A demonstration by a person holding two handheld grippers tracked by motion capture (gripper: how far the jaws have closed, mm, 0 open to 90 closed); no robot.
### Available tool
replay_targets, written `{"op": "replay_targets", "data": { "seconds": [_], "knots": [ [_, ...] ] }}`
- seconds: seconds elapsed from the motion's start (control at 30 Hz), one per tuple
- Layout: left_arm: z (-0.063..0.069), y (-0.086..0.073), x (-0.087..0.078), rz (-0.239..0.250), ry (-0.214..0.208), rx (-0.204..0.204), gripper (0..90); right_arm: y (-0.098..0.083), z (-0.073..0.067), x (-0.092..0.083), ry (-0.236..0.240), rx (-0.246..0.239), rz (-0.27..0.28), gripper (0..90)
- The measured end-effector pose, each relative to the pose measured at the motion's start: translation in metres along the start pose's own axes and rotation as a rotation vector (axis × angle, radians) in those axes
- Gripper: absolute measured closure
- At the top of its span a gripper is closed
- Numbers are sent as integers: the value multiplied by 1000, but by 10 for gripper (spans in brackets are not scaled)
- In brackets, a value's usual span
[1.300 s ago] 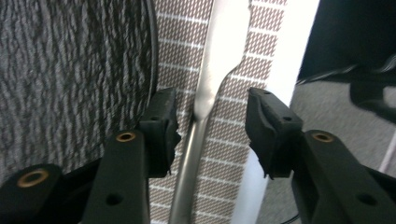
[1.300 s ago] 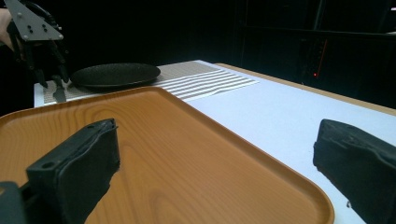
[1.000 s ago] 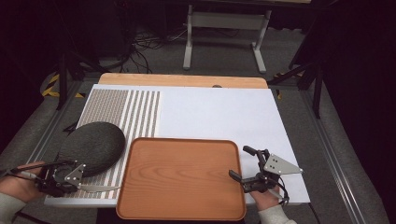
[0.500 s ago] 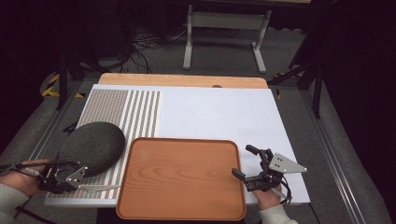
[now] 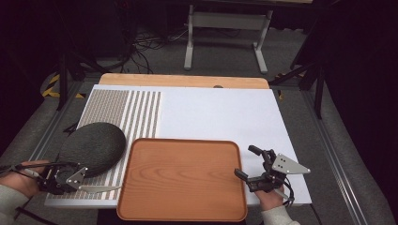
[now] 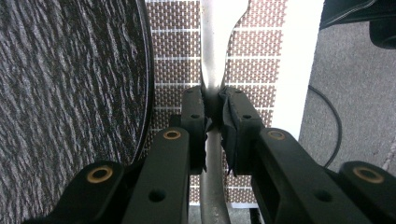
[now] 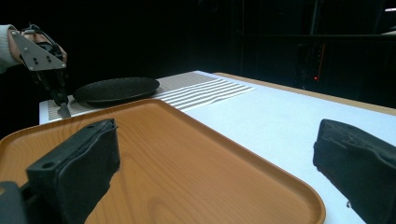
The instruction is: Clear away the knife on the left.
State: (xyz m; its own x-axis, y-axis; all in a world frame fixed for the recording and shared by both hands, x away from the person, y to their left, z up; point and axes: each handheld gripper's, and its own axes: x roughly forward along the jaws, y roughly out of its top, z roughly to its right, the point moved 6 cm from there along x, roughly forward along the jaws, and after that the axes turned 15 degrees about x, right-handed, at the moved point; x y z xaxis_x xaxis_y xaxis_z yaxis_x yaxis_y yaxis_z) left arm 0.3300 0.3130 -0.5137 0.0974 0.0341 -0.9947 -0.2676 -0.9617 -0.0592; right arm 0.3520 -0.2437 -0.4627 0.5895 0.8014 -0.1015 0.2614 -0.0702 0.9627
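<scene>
The left gripper (image 5: 70,180) has just been closing its jaws; in the left gripper view the pads (image 6: 196,123) now press on the handle of a metal knife (image 6: 212,70), so the grip is judged made. The knife (image 5: 96,189) lies on the striped mat (image 5: 122,110) at the near left edge, just beside the dark plate (image 5: 91,147), blade toward the tray (image 5: 183,178); whether it is lifted off the mat cannot be told.

The right gripper (image 5: 248,164) hangs at the tray's right rim with jaws wide apart; nothing is between them; the right gripper view looks along the tray (image 7: 187,158) toward the plate (image 7: 116,89).

Progress, as a judgement: the pick-up of the knife is done or nearly so; carrying it and setting it down remain; the destination cannot be told, though tray and plate are the near candidates.

Containers: the tray holds nothing, its wooden floor bare; the plate holds nothing, resting on the mat clear of the tray's left rim; the white sheet (image 5: 220,112) beyond is bare.
</scene>
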Motion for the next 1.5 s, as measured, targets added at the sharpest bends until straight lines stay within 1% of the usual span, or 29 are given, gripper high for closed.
{"op": "replay_targets", "data": {
  "seconds": [0.03, 0.07, 0.17, 0.2, 0.27, 0.33, 0.37, 0.4, 0.47, 0.5, 0.57, 0.6, 0.73, 0.87, 0.9, 0.93, 1.0, 1.07, 1.1, 1.17, 1.2, 1.27, 1.33, 1.37, 1.43, 1.5],
  "knots": [
    [0, 0, 0, 5, 1, -2, 802, 0, 0, 0, 0, -1, 1, 11],
    [1, 0, -1, 1, 4, -15, 802, 0, 0, 0, -2, -1, 1, 11],
    [2, -2, -4, 3, -5, -24, 802, 0, 0, -1, -3, 0, 1, 11],
    [4, -3, -5, 5, -15, -24, 802, 0, 0, -1, -1, -1, 2, 11],
    [6, -2, -9, 13, 3, -19, 802, 0, 0, -1, 0, 3, 3, 11],
    [7, -2, -16, 41, 18, -35, 802, 0, 0, -1, 0, 4, 2, 11],
    [8, -3, -19, 53, 19, -40, 802, 0, 0, -1, 0, 1, 3, 11],
    [8, -3, -24, 67, 33, -41, 802, 0, 0, -1, 1, 2, 3, 11],
    [9, -3, -28, 83, 30, -49, 802, 0, -1, -1, 0, 3, 4, 11],
    [9, -3, -32, 85, 46, -46, 801, 0, 0, -1, -1, 4, 3, 11],
    [9, -3, -37, 101, 51, -59, 801, 0, 0, -1, 1, 7, 5, 11],
    [9, -3, -41, 109, 65, -67, 802, 0, 0, -1, 1, 7, 5, 11],
    [7, -2, -52, 164, 97, -96, 802, 0, -1, -1, 2, 4, 5, 11],
    [5, 4, -64, 250, 127, -110, 801, 1, 0, -1, 0, 5, 8, 11],
    [5, 4, -64, 250, 127, -110, 801, 1, 0, -1, 0, 5, 8, 11],
    [5, 9, -70, 298, 148, -110, 801, 1, 0, -1, 1, 6, 7, 11],
    [4, 14, -75, 340, 160, -114, 801, 1, 0, -1, 0, 6, 5, 11],
    [4, 18, -79, 362, 170, -129, 801, 1, -1, -1, 2, 6, 2, 11],
    [4, 18, -79, 362, 170, -129, 801, 0, -1, -1, 0, 5, 0, 11],
    [1, 24, -81, 367, 168, -143, 801, 0, -1, -1, -1, 3, 0, 11],
    [2, 26, -82, 366, 162, -162, 801, 0, -1, -1, 0, 4, 0, 11],
    [-2, 31, -82, 362, 172, -184, 801, 0, 0, 0, -2, 3, 1, 12],
    [-5, 35, -82, 378, 172, -203, 801, 0, 0, 0, -3, 6, 2, 12],
    [-5, 35, -82, 378, 172, -203, 801, 0, 0, 0, -3, 4, 1, 12],
    [-8, 40, -84, 411, 167, -241, 801, 0, 0, -1, -3, 3, 0, 12],
    [-10, 44, -85, 427, 158, -261, 801, 1, 0, -1, -3, 4, 1, 12]
  ]
}}
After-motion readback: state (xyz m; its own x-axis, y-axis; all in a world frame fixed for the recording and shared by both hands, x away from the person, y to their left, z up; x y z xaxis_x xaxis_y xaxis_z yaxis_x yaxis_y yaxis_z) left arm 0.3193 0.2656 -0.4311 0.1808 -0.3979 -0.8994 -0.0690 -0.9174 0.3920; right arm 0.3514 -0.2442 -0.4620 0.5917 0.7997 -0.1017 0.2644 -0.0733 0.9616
